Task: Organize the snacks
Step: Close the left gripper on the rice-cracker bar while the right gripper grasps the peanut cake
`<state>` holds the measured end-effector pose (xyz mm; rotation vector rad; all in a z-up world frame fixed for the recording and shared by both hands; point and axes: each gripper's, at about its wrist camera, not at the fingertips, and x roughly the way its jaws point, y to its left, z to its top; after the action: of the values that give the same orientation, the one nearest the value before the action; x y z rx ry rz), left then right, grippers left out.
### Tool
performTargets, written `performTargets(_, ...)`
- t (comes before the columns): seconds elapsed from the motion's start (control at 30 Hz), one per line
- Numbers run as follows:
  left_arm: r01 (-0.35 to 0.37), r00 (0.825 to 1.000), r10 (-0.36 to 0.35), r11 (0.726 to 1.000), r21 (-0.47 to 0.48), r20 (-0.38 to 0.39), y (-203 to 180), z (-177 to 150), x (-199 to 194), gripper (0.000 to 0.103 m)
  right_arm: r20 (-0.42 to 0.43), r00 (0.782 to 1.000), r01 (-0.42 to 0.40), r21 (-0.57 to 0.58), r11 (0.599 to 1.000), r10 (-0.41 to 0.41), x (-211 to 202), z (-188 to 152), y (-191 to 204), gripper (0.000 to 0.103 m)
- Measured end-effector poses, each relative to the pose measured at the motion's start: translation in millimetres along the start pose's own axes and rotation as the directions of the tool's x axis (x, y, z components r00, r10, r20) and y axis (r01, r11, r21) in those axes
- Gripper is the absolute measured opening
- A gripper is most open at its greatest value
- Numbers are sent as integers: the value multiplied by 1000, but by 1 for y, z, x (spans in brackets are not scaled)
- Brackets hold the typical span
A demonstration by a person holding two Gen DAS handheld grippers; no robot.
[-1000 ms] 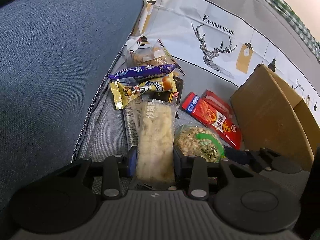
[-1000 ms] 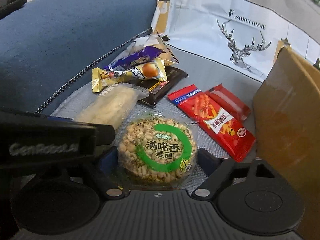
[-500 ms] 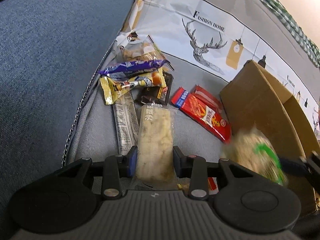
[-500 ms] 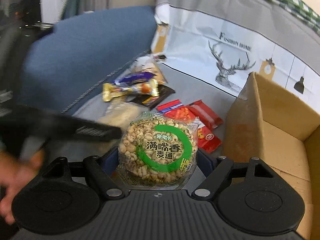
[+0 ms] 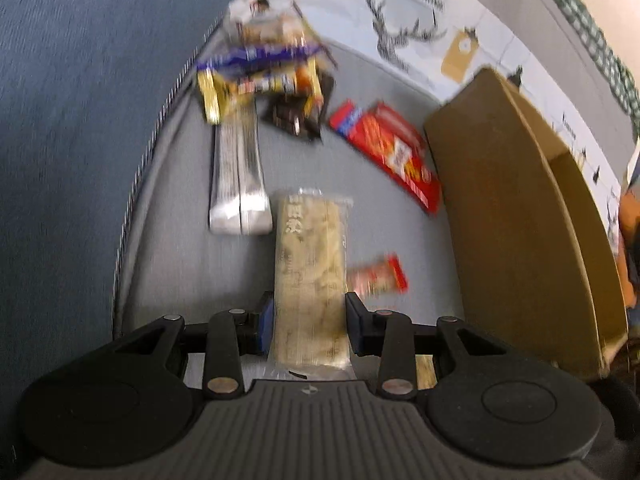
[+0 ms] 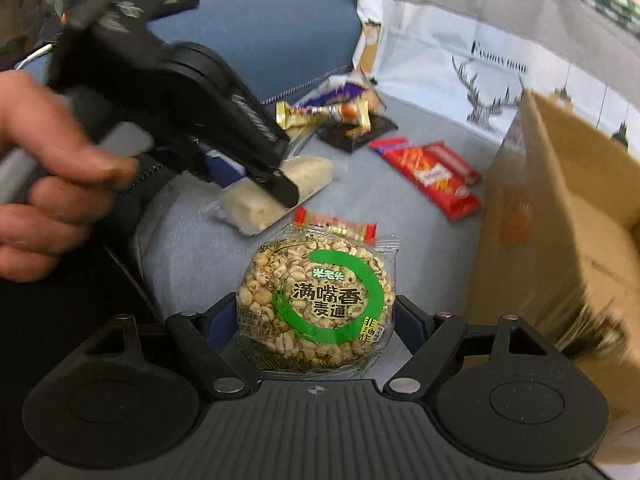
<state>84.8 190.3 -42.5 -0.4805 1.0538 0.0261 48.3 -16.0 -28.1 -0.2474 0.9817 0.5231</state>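
Observation:
My left gripper (image 5: 310,320) is shut on a long pale rice-crisp bar (image 5: 310,264) and holds it above the grey cushion; it also shows in the right wrist view (image 6: 276,190). My right gripper (image 6: 316,320) is shut on a round puffed-grain cake with a green ring label (image 6: 320,304), lifted clear of the cushion. A brown cardboard box (image 5: 516,216) stands open on the right, also in the right wrist view (image 6: 560,216). Other snacks lie on the cushion: red packets (image 5: 390,152), a silver packet (image 5: 238,176), a small red-ended packet (image 5: 378,276).
A pile of purple, gold and dark wrappers (image 5: 272,76) lies at the far end of the cushion. A blue sofa arm (image 5: 80,120) runs along the left. A deer-print cloth (image 5: 408,24) covers the backrest behind.
Both grippers have risen and pulled back with their snacks. The silver packet and a small red-ended packet that lay under them now show. The right gripper has moved toward the box.

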Motion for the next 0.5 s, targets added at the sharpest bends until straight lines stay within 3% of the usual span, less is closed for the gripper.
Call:
performTargets(0.17,-32,998,34,999,23,-47,-6,-6,5,40,-13,1000,-14,7,1000,14,7,-8,-5,82)
performTargets(0.5,-107,993,111,986,129,-29,-26,-8,14,51,-48,997,-50,42,998,52,24,-15,-12,82)
